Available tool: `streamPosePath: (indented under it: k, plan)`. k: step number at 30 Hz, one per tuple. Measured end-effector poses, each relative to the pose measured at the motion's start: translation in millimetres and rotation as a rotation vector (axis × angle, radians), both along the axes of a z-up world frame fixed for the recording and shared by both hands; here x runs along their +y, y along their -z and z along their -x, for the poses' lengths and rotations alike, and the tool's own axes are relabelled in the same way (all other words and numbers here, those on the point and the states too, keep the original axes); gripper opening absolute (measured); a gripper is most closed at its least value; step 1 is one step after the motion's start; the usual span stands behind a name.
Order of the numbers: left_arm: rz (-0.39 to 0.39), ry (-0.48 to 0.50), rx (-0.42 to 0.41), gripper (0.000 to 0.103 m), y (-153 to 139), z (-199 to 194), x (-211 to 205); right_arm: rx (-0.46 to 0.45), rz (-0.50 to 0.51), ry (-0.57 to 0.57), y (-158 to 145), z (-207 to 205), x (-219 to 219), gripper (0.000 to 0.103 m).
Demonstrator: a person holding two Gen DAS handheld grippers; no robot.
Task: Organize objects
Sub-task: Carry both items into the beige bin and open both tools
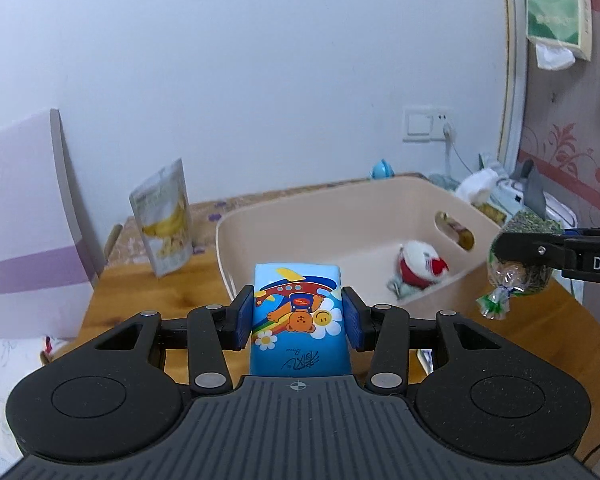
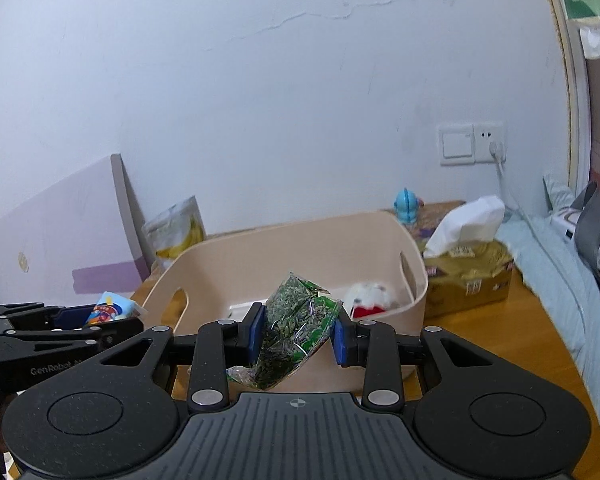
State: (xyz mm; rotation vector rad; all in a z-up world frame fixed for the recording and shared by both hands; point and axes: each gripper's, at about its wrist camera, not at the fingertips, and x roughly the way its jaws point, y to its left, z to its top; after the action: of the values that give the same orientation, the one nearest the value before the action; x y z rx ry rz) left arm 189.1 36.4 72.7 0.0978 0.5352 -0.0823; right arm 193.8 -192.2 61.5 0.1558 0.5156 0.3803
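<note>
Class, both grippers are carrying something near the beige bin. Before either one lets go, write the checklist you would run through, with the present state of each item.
1. Left gripper clamped on the blue tissue pack: ok.
2. Right gripper clamped on the green seed packet: ok, though it sits tilted between the pads.
3. Beige bin has free floor space: ok; only a red and white plush toy shows in one corner.
4. Tissue pack over the bin opening: not ok; it looks short of the near rim.
5. Seed packet over the opening: cannot tell.
</note>
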Motion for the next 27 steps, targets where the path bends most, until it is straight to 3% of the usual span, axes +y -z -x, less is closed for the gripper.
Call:
streamPosePath:
  k: [10, 16, 27]
  plan:
    - [-0.038, 0.01, -0.018, 0.046, -9.0, -37.7, -9.6, -0.04, 0.015, 0.02, -13.0, -32.8, 0.2, 0.032]
    - [-0.029, 0.016, 0.019, 0.046, -1.7, -65.6, -15.8, -0.031, 0.029, 0.018, -10.2, -52.2, 6.7, 0.032]
    - [-0.072, -0.017, 0.146, 0.046, 38.0, -114.2, -21.8, 0.002, 0.092, 0.003, 4.1, -85.1, 24.4, 0.032]
